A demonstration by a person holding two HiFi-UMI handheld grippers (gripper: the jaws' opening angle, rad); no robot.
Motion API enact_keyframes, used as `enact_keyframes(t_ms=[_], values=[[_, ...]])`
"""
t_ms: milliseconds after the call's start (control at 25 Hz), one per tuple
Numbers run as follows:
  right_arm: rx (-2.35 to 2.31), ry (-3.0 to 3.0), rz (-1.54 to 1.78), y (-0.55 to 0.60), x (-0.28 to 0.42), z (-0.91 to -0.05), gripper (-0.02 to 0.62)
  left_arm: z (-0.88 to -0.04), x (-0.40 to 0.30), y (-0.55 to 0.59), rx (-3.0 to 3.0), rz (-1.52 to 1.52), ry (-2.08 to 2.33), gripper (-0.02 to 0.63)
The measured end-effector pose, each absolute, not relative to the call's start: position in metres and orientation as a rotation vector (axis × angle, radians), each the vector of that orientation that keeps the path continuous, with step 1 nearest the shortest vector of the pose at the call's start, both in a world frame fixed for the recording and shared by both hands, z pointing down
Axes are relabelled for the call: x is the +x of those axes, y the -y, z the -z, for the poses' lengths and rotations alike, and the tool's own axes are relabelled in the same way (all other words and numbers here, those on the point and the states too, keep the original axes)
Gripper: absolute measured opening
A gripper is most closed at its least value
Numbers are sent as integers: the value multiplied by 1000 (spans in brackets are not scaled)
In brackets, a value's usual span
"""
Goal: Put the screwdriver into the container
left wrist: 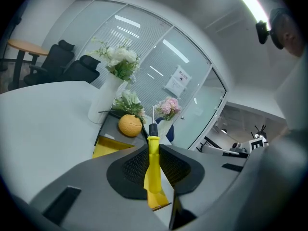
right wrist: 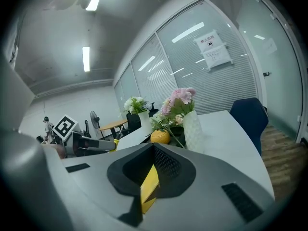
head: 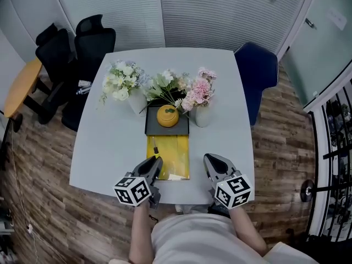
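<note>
My left gripper [head: 156, 163] [left wrist: 153, 147] is shut on a screwdriver [left wrist: 153, 162] with a yellow handle. Its black collar and thin metal shaft stick out ahead of the jaws. In the head view the screwdriver's tip [head: 155, 147] hangs over the near left part of a flat yellow tray [head: 175, 150] at the table's front edge. Behind the tray, a dark square tray [head: 151, 126] holds an orange, pumpkin-shaped pot [head: 168, 116] [left wrist: 130, 125] [right wrist: 160, 136]. My right gripper [head: 211, 159] [right wrist: 154, 146] sits just right of the yellow tray, its jaws together with nothing held.
Three vases of flowers stand behind the dark tray: white blooms [head: 122, 81], mixed greens [head: 164, 86], pink blooms [head: 199, 91]. The white table [head: 104, 147] has black office chairs [head: 82, 48] at its far left and a blue chair [head: 256, 70] at right.
</note>
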State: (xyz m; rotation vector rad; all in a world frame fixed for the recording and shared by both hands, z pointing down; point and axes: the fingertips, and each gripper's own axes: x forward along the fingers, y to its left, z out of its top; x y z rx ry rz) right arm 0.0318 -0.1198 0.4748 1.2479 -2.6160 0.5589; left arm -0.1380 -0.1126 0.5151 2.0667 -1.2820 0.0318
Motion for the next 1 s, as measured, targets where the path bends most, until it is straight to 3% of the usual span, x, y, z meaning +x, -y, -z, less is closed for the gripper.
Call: enact_keyframes(t_ms=[1000], values=[[1211, 2519, -621, 152, 24, -514, 15, -583, -136, 134, 1967, -249, 1192, 64]])
